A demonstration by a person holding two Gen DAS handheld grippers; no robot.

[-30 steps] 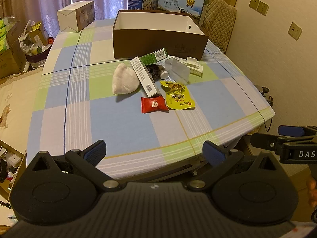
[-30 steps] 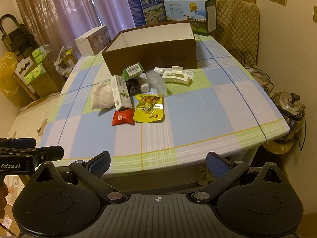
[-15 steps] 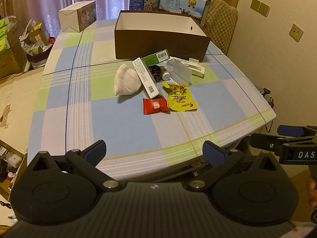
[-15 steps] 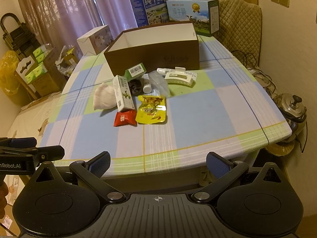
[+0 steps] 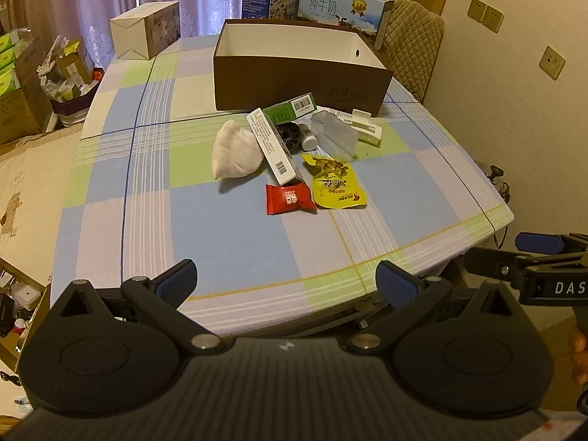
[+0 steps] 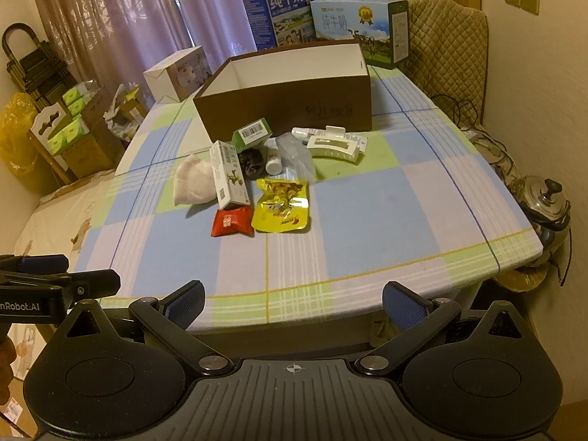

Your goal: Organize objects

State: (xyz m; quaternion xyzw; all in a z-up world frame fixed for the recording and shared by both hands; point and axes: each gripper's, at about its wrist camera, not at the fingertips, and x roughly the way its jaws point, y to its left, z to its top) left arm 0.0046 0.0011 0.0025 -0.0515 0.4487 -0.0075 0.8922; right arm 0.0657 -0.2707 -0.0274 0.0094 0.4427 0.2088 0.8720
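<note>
A pile of small items lies mid-table before an open brown box [image 5: 299, 73] [image 6: 290, 104]: a white cloth pouch [image 5: 235, 154] [image 6: 193, 180], a long white carton [image 5: 271, 145] [image 6: 228, 172], a green carton [image 5: 292, 108] [image 6: 253, 133], a red snack packet [image 5: 289, 198] [image 6: 232, 221], a yellow snack pouch [image 5: 336, 182] [image 6: 282, 205], a clear plastic bag [image 5: 335, 136], a white hair clip [image 6: 333, 145]. My left gripper [image 5: 284, 281] and right gripper [image 6: 293, 299] are open and empty, over the table's near edge, well short of the pile.
The checked tablecloth [image 5: 147, 202] covers the table. A white carton [image 5: 147, 35] stands at the far left corner, milk boxes [image 6: 358, 27] behind the brown box. A padded chair [image 6: 448, 47] is at the far right, a metal pot [image 6: 542, 202] beside the table's right edge.
Both grippers have moved slightly forward toward the table; the pile looks a little nearer. Jaws stay open. Nothing on the table has moved.
</note>
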